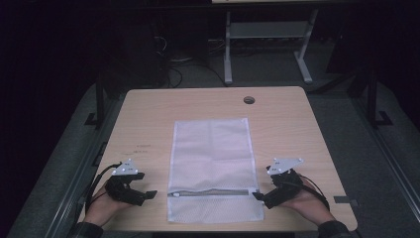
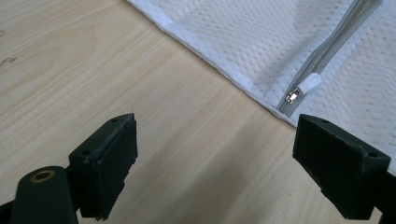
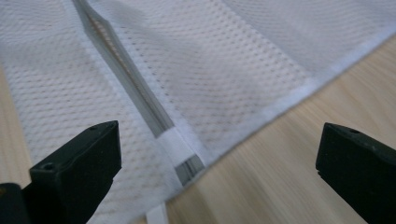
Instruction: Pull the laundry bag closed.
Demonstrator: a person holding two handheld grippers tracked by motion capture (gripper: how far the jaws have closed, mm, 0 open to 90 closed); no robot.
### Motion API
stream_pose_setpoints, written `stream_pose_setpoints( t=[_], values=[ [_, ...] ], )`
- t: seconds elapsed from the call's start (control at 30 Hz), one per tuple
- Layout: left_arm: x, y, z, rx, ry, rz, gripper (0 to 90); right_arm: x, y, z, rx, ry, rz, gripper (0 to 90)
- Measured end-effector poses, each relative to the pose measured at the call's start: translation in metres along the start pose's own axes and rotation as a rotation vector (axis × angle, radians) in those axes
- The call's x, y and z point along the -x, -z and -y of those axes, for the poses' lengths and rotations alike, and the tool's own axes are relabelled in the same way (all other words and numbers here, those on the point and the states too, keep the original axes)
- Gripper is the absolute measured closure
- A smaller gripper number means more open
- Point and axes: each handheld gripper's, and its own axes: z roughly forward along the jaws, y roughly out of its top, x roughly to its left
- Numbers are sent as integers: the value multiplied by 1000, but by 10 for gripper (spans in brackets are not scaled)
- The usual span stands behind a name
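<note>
A white mesh zip bag (image 1: 212, 166) lies flat in the middle of the wooden table (image 1: 148, 114), its grey zipper (image 1: 213, 193) running across near the front end. My left gripper (image 1: 149, 194) rests on the table just left of the bag, jaws open with nothing between them. In the left gripper view the white zipper pull (image 2: 306, 87) sits at the bag's edge ahead of my left gripper (image 2: 215, 158). My right gripper (image 1: 258, 196) lies at the bag's right edge, open. In the right gripper view the zipper's end (image 3: 187, 163) and mesh lie between the jaws of my right gripper (image 3: 215, 163).
A round cable hole (image 1: 249, 100) sits near the table's far edge. Behind the table stands a white metal frame (image 1: 265, 44) on a dark floor. Bare wood lies on both sides of the bag.
</note>
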Motion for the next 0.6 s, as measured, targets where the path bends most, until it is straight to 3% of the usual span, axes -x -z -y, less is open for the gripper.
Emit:
stream_pose_setpoints(
  t=[0.6],
  values=[
    [-1, 1, 1, -2, 6, -7, 132, -27, -27, -36, -3, 130, -122, 0]
  ],
)
